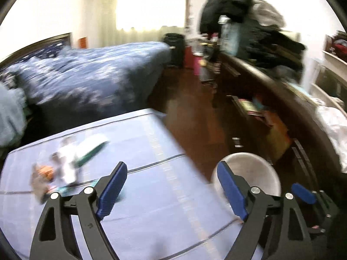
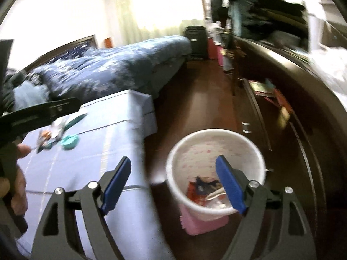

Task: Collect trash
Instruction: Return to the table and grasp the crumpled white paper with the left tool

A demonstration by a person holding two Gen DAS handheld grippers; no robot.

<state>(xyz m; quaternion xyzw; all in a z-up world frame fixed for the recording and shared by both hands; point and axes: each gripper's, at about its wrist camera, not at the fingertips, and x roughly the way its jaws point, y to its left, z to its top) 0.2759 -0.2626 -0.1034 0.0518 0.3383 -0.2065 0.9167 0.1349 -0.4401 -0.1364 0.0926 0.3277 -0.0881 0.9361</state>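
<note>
A small heap of trash (image 1: 63, 166), white, green and orange wrappers, lies on the pale blue cloth of a table (image 1: 151, 195); it also shows in the right wrist view (image 2: 56, 136). A white bin (image 2: 214, 166) stands on the floor beside the table and holds some wrappers (image 2: 203, 190); its rim shows in the left wrist view (image 1: 247, 173). My left gripper (image 1: 173, 186) is open and empty above the table's right part. My right gripper (image 2: 173, 182) is open and empty over the bin's left rim.
A bed with a blue patterned quilt (image 1: 86, 75) lies behind the table. A dark wooden dresser (image 1: 271, 108) with open drawers and piled clothes runs along the right. Dark wood floor (image 2: 201, 99) lies between them. A pink box (image 2: 199, 223) sits under the bin.
</note>
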